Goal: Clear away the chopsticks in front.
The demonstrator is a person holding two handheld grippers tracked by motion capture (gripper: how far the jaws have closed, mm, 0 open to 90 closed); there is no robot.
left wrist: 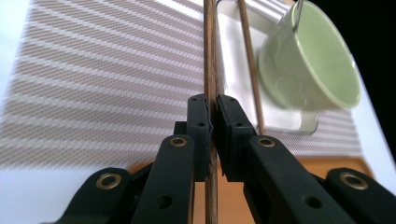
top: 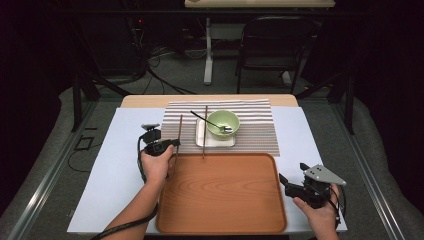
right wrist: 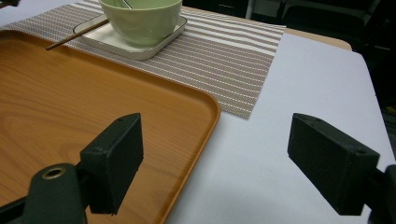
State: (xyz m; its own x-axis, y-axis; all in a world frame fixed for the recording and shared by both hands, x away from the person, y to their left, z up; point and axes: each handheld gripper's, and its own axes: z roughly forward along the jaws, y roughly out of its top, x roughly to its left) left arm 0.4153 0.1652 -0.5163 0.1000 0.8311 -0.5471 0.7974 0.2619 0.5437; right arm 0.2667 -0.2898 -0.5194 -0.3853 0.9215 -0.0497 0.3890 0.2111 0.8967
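From the high view, the left gripper (top: 161,146) sits at the near left corner of the striped placemat (top: 250,135), clamped on one chopstick (top: 178,134) whose long axis runs straight away from the person, up along the mat's left margin. The second chopstick (top: 204,131) lies parallel to it, just to the right, with its far part across the white square plate (top: 201,137) and its near tip reaching the rim of the wooden tray (top: 220,220). The green bowl (top: 223,123) stands on that plate with a spoon (top: 207,120) leaning in it. The left hand is plainly the nearer one to both sticks; the right gripper (top: 292,177) waits beside the tray's right edge, well apart from them.

In the left gripper view the jaws are pressed together on the chopstick (left wrist: 210,56), which passes upright between them and onward beside the plate (left wrist: 233,70). The other chopstick (left wrist: 250,60) slants across the plate, against the bowl (left wrist: 308,60). Whether the held stick is lifted off the mat is hard to tell here.

The right gripper view shows its jaws standing wide with nothing between them, over the tray's corner (right wrist: 140,93) and the pale blue table (right wrist: 303,84).

Beyond the table, a dark room, a folding chair (top: 272,45) and floor cables.
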